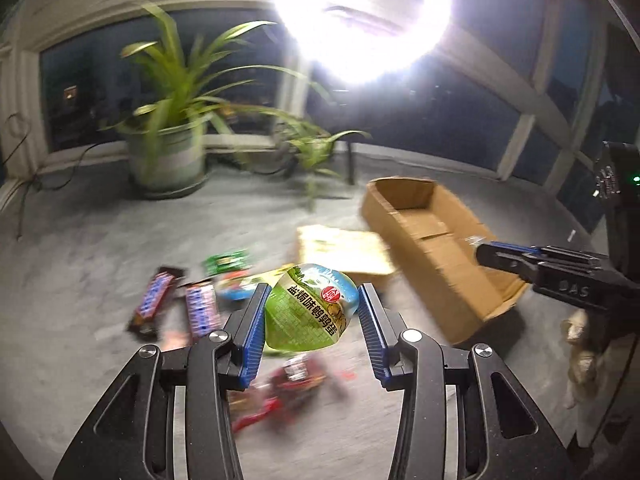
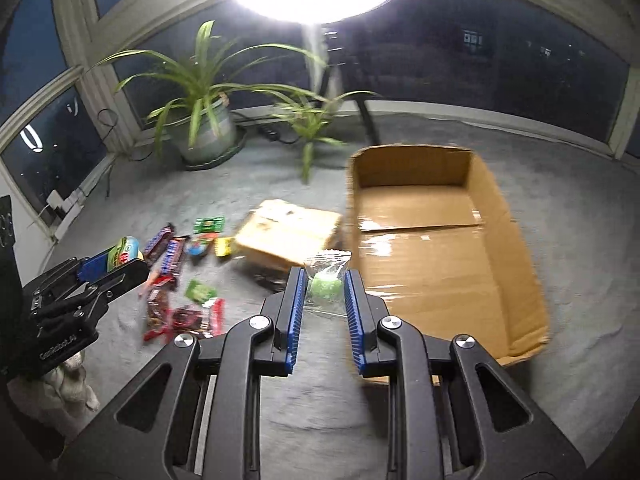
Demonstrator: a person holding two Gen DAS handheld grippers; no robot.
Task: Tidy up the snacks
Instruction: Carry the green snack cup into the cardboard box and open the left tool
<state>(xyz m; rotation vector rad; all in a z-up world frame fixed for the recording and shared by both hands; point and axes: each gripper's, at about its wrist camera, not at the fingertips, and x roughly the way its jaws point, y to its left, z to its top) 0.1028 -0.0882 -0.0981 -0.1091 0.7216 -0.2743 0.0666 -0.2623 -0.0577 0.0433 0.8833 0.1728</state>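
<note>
My left gripper (image 1: 312, 312) is shut on a green egg-shaped snack pack (image 1: 310, 312) and holds it above the carpet; the pack also shows in the right wrist view (image 2: 122, 256). My right gripper (image 2: 323, 292) is shut on a small clear bag with green pieces (image 2: 326, 282), just left of the open cardboard box (image 2: 436, 264), which is empty. In the left wrist view the right gripper (image 1: 486, 254) reaches over the box (image 1: 436, 248). Loose snacks lie on the carpet: Snickers bars (image 1: 154, 302), a green packet (image 1: 226, 261), red packets (image 2: 188, 316).
A flat cardboard piece (image 2: 288, 238) lies left of the box. A large potted plant (image 2: 204, 128) and a smaller plant (image 2: 310, 128) stand by the windows. A ring light glares overhead. Grey carpet (image 2: 580, 220) surrounds the box.
</note>
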